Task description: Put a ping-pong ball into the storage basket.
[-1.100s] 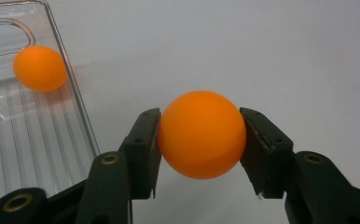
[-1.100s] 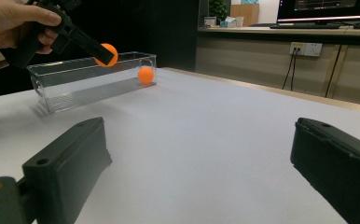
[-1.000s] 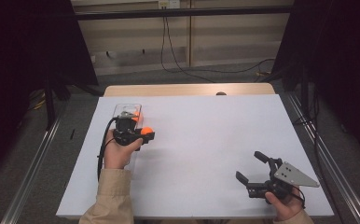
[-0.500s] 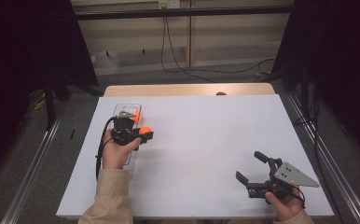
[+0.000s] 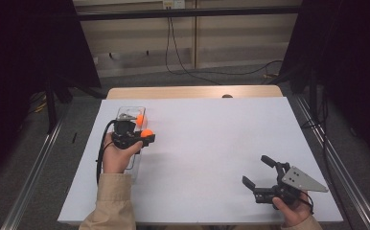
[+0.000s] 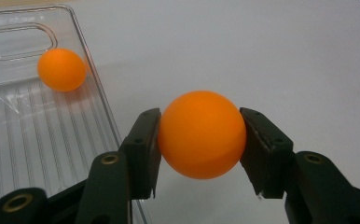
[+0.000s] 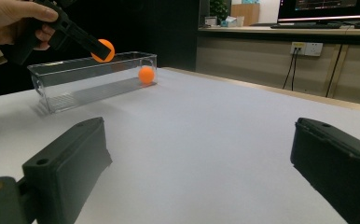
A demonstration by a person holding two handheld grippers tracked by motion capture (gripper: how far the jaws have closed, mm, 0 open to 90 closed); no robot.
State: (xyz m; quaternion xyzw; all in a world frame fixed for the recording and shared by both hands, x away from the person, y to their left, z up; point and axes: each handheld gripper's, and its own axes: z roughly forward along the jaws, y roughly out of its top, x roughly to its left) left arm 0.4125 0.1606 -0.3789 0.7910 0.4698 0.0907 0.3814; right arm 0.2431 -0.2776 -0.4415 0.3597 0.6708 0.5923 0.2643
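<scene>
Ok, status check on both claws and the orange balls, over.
Left claw shut on orange ball, just outside clear tray. Second ball inside tray. Right claw open, empty. Nothing in the way.

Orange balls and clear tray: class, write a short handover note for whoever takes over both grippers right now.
Left gripper: shut on the held orange ball, raised beside the long edge of the clear tray, over the white table.
Right gripper: open, holding nothing, resting near the table's near right corner.
Done: a second orange ball already lies in the tray's far end.
Left: probably carry the held ball over the tray and release it.
</scene>
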